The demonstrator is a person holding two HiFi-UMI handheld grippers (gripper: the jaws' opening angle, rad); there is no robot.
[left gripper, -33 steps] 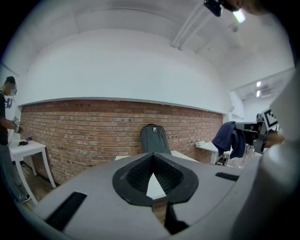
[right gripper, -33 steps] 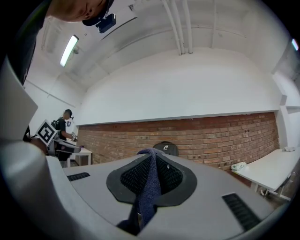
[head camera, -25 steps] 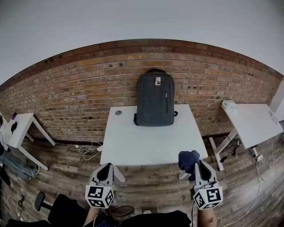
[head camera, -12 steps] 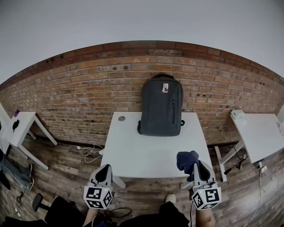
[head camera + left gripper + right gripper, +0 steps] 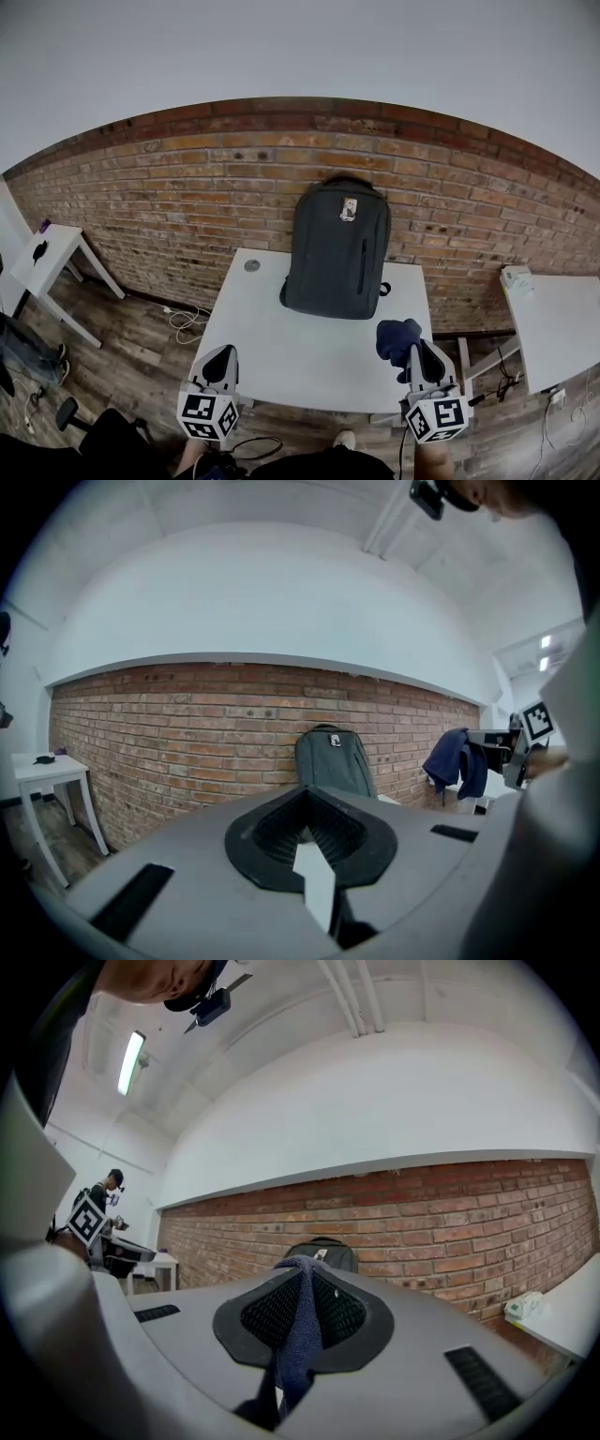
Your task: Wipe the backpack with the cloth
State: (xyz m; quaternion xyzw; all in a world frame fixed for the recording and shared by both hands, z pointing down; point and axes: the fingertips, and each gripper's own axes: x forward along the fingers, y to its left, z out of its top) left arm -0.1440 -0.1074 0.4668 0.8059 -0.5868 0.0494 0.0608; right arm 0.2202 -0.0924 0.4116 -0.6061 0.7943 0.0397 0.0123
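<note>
A dark grey backpack point(image 5: 339, 251) stands upright at the back of a white table point(image 5: 272, 347), leaning on the brick wall; it also shows in the left gripper view as the backpack point(image 5: 333, 761) and in the right gripper view as the backpack point(image 5: 323, 1250). My right gripper point(image 5: 413, 352) is shut on a dark blue cloth point(image 5: 396, 340) that bunches above its jaws, over the table's right front; the cloth point(image 5: 298, 1335) runs between the jaws. My left gripper point(image 5: 221, 359) is shut and holds nothing, at the table's left front edge.
A small round fitting point(image 5: 251, 265) sits in the table's back left corner. Another white table point(image 5: 561, 323) with a small white object point(image 5: 517, 278) stands to the right, a white side table point(image 5: 45, 258) far left. Cables point(image 5: 185, 323) lie on the wooden floor.
The view has moved closer to the table: backpack and table appear larger and lower in frame. Both grippers now sit over the table's front part; the cloth stays gripped.
</note>
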